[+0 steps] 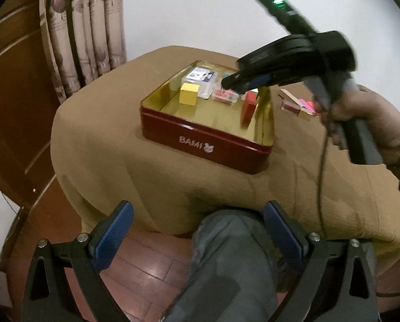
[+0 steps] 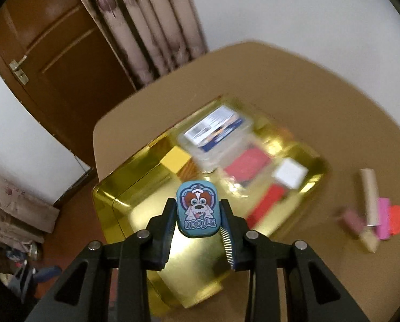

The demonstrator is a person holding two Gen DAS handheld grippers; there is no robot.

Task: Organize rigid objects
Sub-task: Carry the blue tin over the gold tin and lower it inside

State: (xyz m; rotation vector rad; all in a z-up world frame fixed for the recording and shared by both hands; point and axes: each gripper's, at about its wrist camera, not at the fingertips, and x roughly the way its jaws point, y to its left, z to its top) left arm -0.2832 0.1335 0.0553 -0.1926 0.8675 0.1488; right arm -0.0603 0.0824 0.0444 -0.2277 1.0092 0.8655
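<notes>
A red tin (image 1: 200,139) with a gold inside (image 2: 135,201) stands on a tan-covered table (image 1: 135,177). In it lie a yellow cube (image 1: 189,94), a clear plastic box (image 1: 200,79), a pink-red case (image 1: 225,96) and a red block (image 1: 248,107). My right gripper (image 2: 197,216) is shut on a small blue tin with a dog and "NOODLE" (image 2: 197,209), held above the red tin; it also shows in the left wrist view (image 1: 232,81). My left gripper (image 1: 198,214) is open and empty, low at the table's near side.
Loose items lie on the table right of the tin: a beige tube (image 2: 370,193), a pink piece (image 2: 382,218), a red piece (image 2: 397,220) and a mauve piece (image 2: 353,220). A knee (image 1: 226,255), curtain (image 1: 84,26) and wooden door (image 2: 52,53) surround the table.
</notes>
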